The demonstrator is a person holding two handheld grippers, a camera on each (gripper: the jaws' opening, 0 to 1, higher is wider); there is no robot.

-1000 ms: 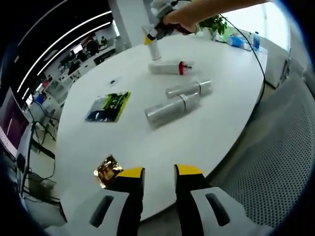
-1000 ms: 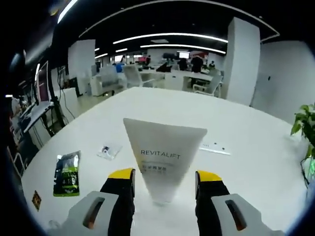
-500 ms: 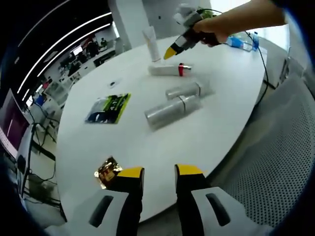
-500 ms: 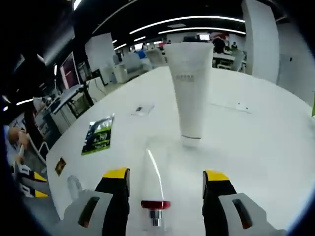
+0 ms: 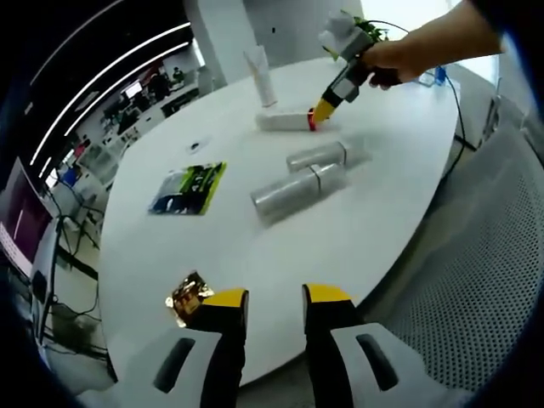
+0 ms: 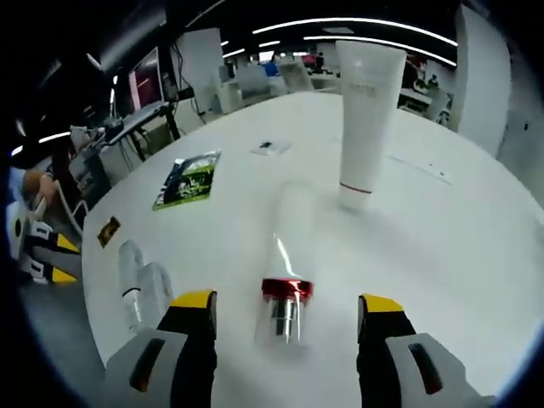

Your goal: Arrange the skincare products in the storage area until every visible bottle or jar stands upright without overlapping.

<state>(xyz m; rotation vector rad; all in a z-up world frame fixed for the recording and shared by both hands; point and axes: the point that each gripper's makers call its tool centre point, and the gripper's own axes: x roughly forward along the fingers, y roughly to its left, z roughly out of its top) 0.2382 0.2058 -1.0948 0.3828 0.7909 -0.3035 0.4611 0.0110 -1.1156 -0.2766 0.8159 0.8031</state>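
The right gripper (image 6: 287,308), jaws spread wide and holding nothing, straddles the capped end of a bottle with a red collar (image 6: 286,289) lying on its side at the lower centre of the right gripper view. Just beyond it, at upper centre, a white tube (image 6: 365,119) stands upright on its cap on the white table (image 6: 442,255). At lower left of the same view, two clear bottles (image 6: 140,280) lie flat.

In the left gripper view, the left gripper (image 5: 274,302) waits at the bottom edge over the near rim of the table, jaws parted and empty, a gold foil packet (image 5: 187,296) just beside its left jaw. The clear pair lies mid-frame, a green sachet (image 5: 189,187) to the left, and the person's hand (image 5: 399,59) at upper right.

Three bottles appear yet to be stood up. The risk from here: the round bottle could roll or squirt from the jaws if pinched at the narrow neck, and swinging it upright close to the tube might topple that.
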